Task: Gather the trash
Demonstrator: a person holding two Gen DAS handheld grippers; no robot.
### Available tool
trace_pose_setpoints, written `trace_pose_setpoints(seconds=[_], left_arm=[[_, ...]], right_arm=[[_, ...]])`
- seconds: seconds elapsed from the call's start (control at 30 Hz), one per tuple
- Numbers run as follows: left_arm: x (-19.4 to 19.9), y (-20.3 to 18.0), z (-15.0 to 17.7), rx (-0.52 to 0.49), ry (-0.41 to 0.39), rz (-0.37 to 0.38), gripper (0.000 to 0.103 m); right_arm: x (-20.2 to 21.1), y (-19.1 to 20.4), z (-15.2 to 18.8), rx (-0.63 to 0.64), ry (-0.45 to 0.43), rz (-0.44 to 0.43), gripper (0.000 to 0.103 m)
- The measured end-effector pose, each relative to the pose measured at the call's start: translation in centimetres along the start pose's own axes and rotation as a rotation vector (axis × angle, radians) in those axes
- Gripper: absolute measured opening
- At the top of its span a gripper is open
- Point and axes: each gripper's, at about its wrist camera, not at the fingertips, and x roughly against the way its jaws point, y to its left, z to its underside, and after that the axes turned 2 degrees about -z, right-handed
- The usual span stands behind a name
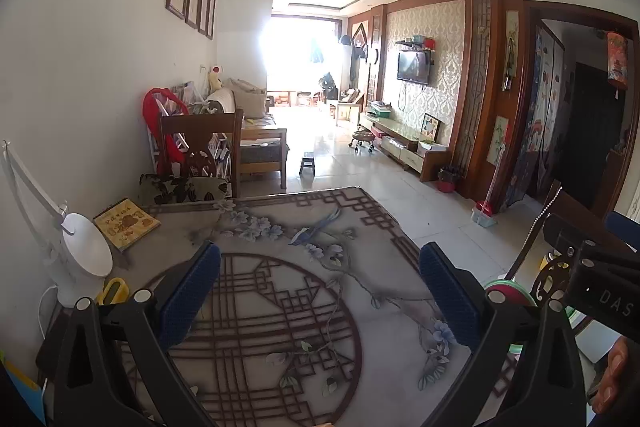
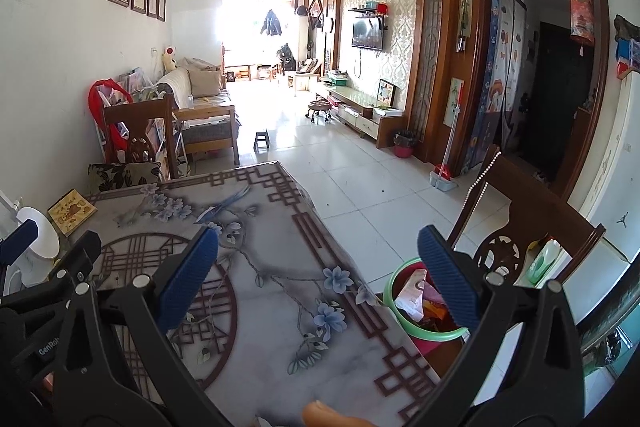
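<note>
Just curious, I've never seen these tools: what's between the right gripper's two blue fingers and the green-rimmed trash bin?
Nothing. In the right wrist view the open right gripper sits over the table edge, with the green-rimmed trash bin directly beside it.

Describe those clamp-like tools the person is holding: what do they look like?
Each of the left gripper and right gripper is a black plastic frame with silver rivets, ending in two ribbed blue pads. White lettering marks the bodies.

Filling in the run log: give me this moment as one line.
left gripper: open, empty | right gripper: open, empty | bin: beside table, holds trash | table: no loose trash visible
</note>
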Motion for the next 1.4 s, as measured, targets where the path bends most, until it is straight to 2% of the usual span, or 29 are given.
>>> trace_pose_setpoints(seconds=[0.87, 1.13, 1.3, 1.4], left_arm=[[-2.3, 0.4, 0.5, 0.016, 0.071, -0.005, 0.095], [-4.7, 1.4, 1.5, 0.040, 0.130, -0.033, 0.095], [-8.2, 3.7, 3.5, 0.066, 0.209, -0.117, 0.095], [-12.1, 7.1, 6.7, 0.081, 0.315, -0.239, 0.095]], right_arm=[[-2.6, 0.4, 0.3, 0.012, 0.060, -0.015, 0.098], [-5.0, 1.2, 0.9, 0.031, 0.113, -0.037, 0.098], [-8.3, 2.0, 2.0, 0.037, 0.177, -0.076, 0.099], [-11.9, 2.5, 4.1, 0.051, 0.254, -0.127, 0.099]])
